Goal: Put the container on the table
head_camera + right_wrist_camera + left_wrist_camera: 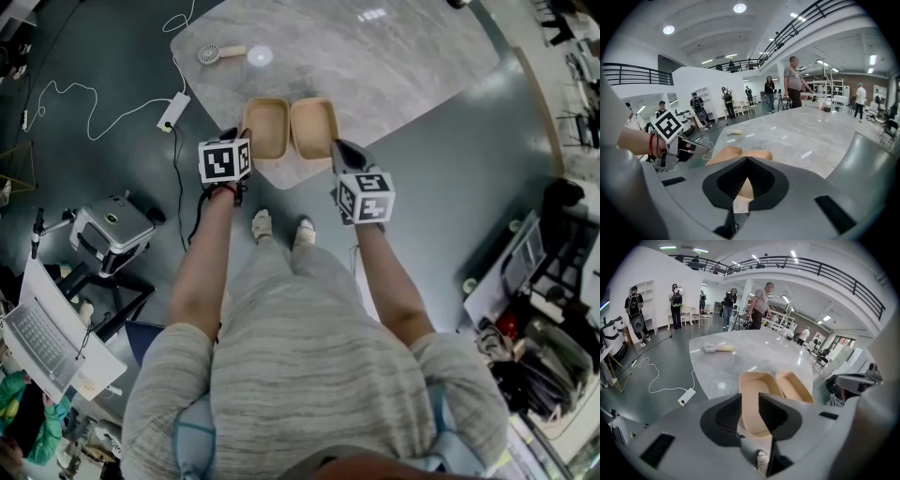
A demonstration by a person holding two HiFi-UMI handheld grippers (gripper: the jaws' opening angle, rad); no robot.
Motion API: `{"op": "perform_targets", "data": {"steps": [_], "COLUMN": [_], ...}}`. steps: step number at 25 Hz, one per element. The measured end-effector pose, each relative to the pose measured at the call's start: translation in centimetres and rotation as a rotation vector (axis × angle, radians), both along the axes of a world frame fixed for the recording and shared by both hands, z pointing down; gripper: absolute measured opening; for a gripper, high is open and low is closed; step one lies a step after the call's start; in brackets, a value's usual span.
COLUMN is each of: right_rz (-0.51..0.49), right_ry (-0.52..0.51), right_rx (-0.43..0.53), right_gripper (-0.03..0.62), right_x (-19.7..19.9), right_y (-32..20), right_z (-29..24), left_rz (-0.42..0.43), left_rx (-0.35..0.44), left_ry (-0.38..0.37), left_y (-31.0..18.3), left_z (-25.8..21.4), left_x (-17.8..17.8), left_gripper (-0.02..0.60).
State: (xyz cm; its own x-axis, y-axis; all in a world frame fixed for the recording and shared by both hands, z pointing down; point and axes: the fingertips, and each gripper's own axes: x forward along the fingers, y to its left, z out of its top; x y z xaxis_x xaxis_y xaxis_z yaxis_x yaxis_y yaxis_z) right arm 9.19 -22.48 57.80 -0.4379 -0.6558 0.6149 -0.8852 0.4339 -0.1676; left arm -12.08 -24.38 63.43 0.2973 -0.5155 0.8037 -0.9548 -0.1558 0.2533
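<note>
The large grey marble-patterned table fills the upper middle of the head view, and we stand at its near corner. Over that corner sits the light beige container, two rounded oblong halves lying side by side and open upward. We cannot tell whether the halves are joined.

We hold the container from both sides. The left tool has its jaws drawn in to a narrow gap with the left half's outer wall in it. The right tool has its jaws closed to a point on the beige edge of the right half.

We judge the task to be nearly done. The container is already above the table's surface, close to the edge nearest us. No view shows for certain whether its base rests on the marble or hangs just above it. What we think is left is to settle it fully, perhaps further from the edge, and then let go on both sides.

Well away on the far part of the table lies a small white hand fan.
</note>
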Motion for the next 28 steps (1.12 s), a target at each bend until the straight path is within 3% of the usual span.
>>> {"op": "perform_targets", "data": {"steps": [5,14,19,28], "right_rz": [-0.011,-0.045,-0.095,-0.123], "right_ry": [-0.003,-0.015,-0.029,-0.05], "right_rx": [0.019,0.057,0.083,0.115], "right_gripper": [0.002,0.002,0.002,0.002], "right_x": [0.0,0.1,-0.4,-0.6], "right_y": [0.3,1.6,2.5,3.6], "right_z": [-1.1,-3.1,-4.3,-6.0], "left_rz": [0.015,0.052,0.028,0.02], "left_rx": [0.046,0.131,0.155,0.251], "left_ry": [0.021,0.134,0.212,0.277], "left_y": [0.4,2.2,2.7,3.9], "left_z": [-2.0,-4.8,-6.8,-10.5], "left_x": [0.6,2.9,3.7,5.2], "left_gripper": [0.095,0.095,0.095,0.092]}}
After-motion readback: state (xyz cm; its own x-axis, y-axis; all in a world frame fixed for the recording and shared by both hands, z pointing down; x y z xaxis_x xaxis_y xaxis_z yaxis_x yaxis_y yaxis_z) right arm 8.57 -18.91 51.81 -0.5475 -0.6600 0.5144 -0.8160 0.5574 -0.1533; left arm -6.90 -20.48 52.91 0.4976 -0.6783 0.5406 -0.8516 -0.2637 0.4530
